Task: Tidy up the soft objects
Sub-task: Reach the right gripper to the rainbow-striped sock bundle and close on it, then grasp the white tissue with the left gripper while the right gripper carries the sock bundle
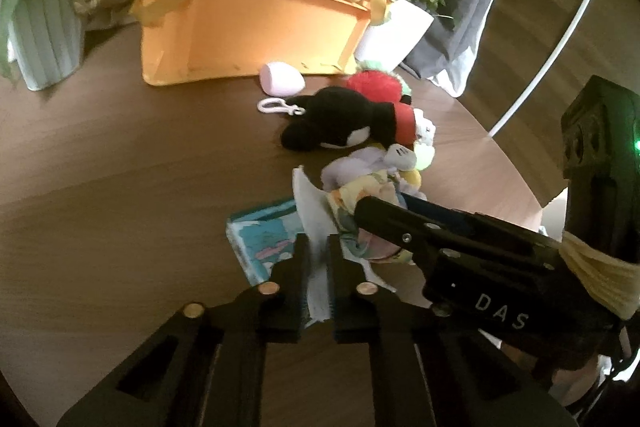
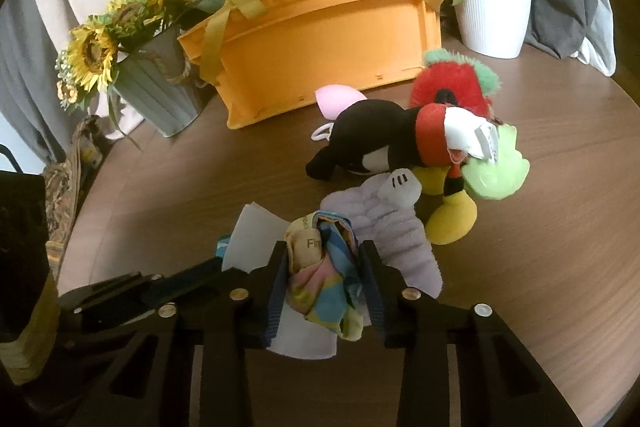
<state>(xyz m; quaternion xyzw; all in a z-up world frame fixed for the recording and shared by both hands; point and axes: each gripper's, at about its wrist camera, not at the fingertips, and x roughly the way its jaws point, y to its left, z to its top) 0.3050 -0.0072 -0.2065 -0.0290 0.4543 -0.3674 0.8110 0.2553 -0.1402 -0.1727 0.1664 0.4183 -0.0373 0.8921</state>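
- Cloth bundle [image 2: 324, 275], pastel and crumpled, sits clamped between the right gripper [image 2: 323, 287] fingers, low over the brown counter [image 2: 540, 227].
- White sheet [image 1: 316, 227] stands pinched between the left gripper [image 1: 319, 267] fingers, which are nearly together on it.
- Only the left view shows a teal booklet [image 1: 260, 239] lying flat under the sheet.
- Only the right view shows the lilac towel [image 2: 396, 239] just beside the bundle.
- Beyond lies a heap of toys: black orca plush [image 2: 368, 143], red fuzzy plush [image 2: 452, 83], pink egg [image 1: 280, 79].
- Orange tote [image 2: 320, 43] stands behind, with sunflowers [image 2: 104, 43] and a white plant pot [image 2: 492, 7] flanking it.
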